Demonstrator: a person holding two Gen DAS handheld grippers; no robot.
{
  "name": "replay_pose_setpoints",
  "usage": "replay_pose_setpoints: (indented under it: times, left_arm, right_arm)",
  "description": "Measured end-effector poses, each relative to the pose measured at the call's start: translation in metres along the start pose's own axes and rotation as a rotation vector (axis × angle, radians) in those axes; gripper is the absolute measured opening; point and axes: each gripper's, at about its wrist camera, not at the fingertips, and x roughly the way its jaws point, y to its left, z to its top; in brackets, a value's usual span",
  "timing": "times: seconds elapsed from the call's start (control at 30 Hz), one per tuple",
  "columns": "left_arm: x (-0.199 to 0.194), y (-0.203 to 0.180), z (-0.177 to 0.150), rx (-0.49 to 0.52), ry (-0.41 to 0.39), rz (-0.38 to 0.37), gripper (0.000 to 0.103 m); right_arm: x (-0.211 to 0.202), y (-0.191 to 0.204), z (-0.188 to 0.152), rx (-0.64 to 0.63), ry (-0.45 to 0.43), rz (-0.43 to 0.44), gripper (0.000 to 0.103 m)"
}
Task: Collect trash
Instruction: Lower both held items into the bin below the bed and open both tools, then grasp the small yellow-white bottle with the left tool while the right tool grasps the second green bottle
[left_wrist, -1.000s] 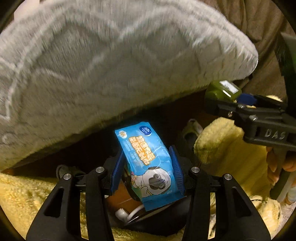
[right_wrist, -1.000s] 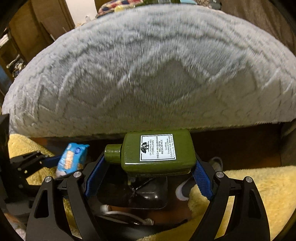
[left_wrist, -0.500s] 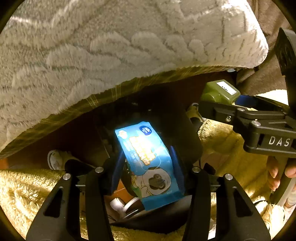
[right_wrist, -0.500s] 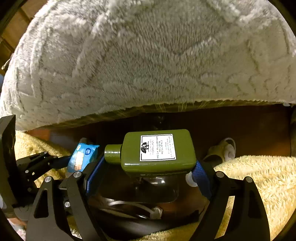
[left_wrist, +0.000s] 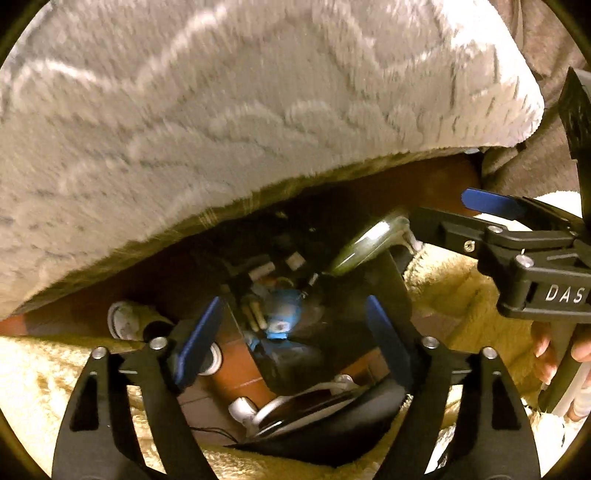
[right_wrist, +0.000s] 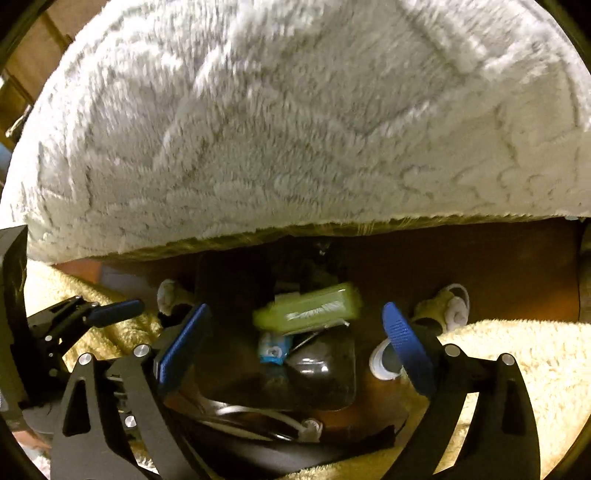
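Observation:
My left gripper (left_wrist: 295, 328) is open and empty above a dark bin (left_wrist: 391, 280) on the floor. The blue snack packet (left_wrist: 282, 314) lies inside the bin, blurred. My right gripper (right_wrist: 295, 339) is open too. The green bottle (right_wrist: 310, 306) is free of its jaws, blurred, in the air over the bin (right_wrist: 332, 373); it shows in the left wrist view (left_wrist: 365, 243) at the bin's far edge. The blue packet (right_wrist: 271, 347) sits below it. Each gripper shows in the other's view, the right one (left_wrist: 491, 206) at right, the left one (right_wrist: 110, 310) at left.
A grey fleece blanket (left_wrist: 240, 110) hangs over the bed edge just behind the bin. Yellow fluffy fabric (right_wrist: 517, 362) lies on both sides. Slippers (right_wrist: 450, 306) sit on the brown floor. A white cable (right_wrist: 273, 417) lies in front of the bin.
Both grippers have opened. The blue packet has dropped from the left gripper into the bin, and the green bottle has left the right gripper and is falling.

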Motion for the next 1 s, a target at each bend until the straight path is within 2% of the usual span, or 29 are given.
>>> replay_pose_setpoints:
  times: [0.23, 0.4, 0.5, 0.63, 0.77, 1.0]
  left_arm:
    - [-0.024, -0.001, 0.008, -0.003, -0.084, 0.057, 0.09]
    - [-0.049, 0.001, 0.017, -0.015, -0.15, 0.087, 0.091]
    - [-0.076, 0.001, 0.023, -0.01, -0.22, 0.094, 0.091]
    - [-0.112, 0.005, 0.043, -0.008, -0.313, 0.091, 0.093]
    - [-0.137, 0.006, 0.069, 0.013, -0.386, 0.099, 0.094]
    - [-0.153, 0.017, 0.119, 0.03, -0.445, 0.144, 0.094]
  right_arm:
    - [-0.028, -0.001, 0.003, 0.009, -0.072, -0.009, 0.095]
    - [-0.055, 0.0, 0.012, 0.009, -0.136, -0.011, 0.095]
    - [-0.08, 0.0, 0.024, -0.002, -0.211, -0.028, 0.095]
    - [-0.113, 0.001, 0.047, -0.001, -0.315, -0.055, 0.095]
    - [-0.13, -0.002, 0.077, -0.009, -0.377, -0.102, 0.095]
    - [-0.125, -0.014, 0.138, -0.008, -0.419, -0.143, 0.095]
